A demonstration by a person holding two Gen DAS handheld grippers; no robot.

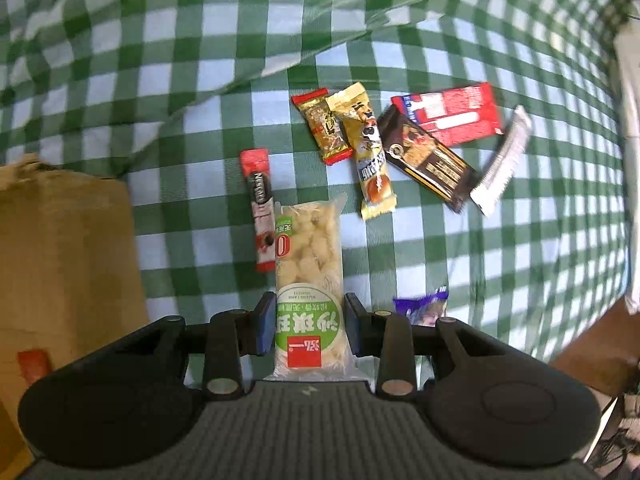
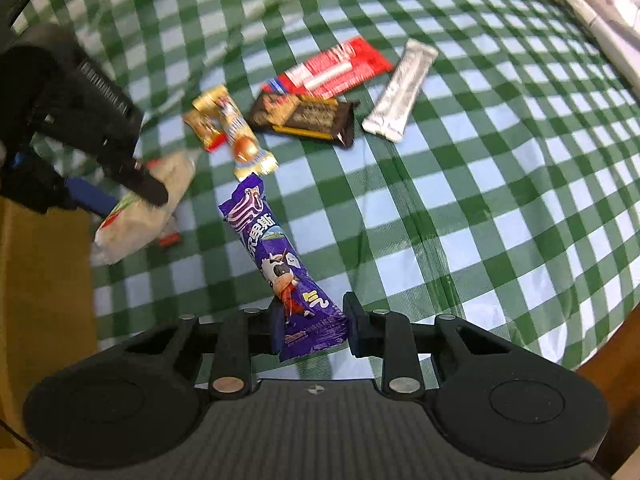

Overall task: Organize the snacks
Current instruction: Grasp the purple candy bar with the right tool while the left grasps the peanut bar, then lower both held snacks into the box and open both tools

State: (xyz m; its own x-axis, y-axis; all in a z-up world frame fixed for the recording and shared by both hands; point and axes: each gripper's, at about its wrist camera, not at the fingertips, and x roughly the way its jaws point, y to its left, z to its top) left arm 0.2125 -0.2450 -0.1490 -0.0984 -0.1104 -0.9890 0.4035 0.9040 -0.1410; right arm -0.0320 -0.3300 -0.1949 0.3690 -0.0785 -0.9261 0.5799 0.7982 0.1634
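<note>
My left gripper (image 1: 310,320) is shut on a clear pack of pale puffed snack with a green label (image 1: 310,264), held above the checked cloth. It also shows in the right wrist view (image 2: 144,208) with the left gripper (image 2: 120,184) on it. My right gripper (image 2: 311,326) is shut on a purple snack stick with a cartoon cow (image 2: 276,256); its tip shows in the left wrist view (image 1: 422,310). On the cloth lie a red coffee stick (image 1: 260,208), a red-gold bar (image 1: 322,126), a yellow bun pack (image 1: 370,156), a dark brown bar (image 1: 428,158), a red pack (image 1: 452,114) and a silver stick (image 1: 504,160).
A brown cardboard box (image 1: 64,264) stands at the left, close to my left gripper, with a red item (image 1: 34,366) in it. The green-and-white checked cloth (image 2: 500,208) is rumpled at the back. A wooden edge (image 2: 612,352) shows at the lower right. A white object (image 2: 592,4) lies at the far right.
</note>
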